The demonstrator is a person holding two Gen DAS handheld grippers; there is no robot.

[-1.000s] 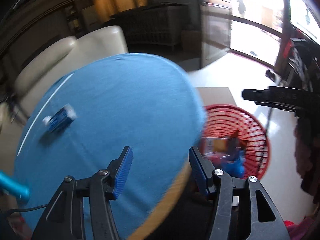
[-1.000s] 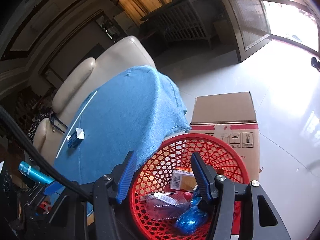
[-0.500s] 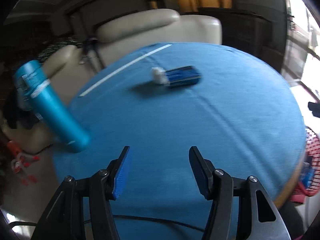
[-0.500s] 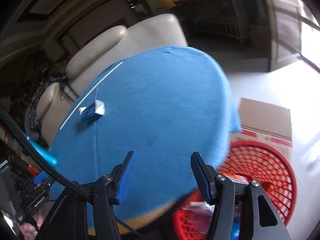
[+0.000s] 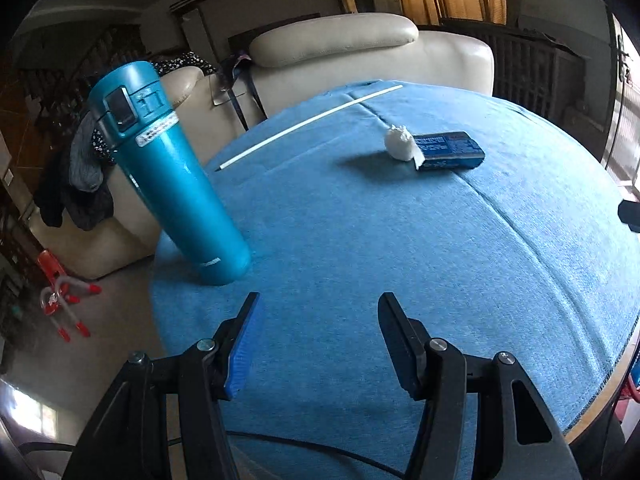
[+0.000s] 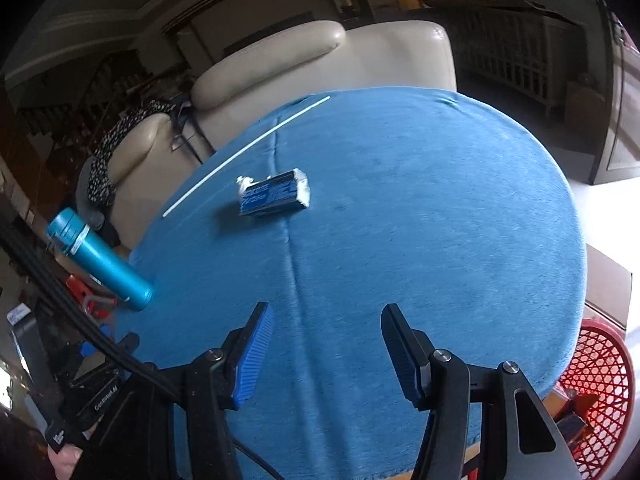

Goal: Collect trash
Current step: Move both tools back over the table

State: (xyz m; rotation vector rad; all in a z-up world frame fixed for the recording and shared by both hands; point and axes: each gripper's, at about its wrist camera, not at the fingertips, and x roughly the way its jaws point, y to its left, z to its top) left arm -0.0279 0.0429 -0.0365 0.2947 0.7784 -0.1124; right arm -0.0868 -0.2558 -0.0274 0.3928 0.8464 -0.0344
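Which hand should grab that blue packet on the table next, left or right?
Right, probably. Both tongs are open and empty, but the right tongs face the blue packet fairly directly and sit nearest the red basket; the left tongs have the bottle close by.

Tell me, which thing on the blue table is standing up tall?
The teal flask. It stands upright near the edge, while the blue packet, tissue wad and white straw lie flat.
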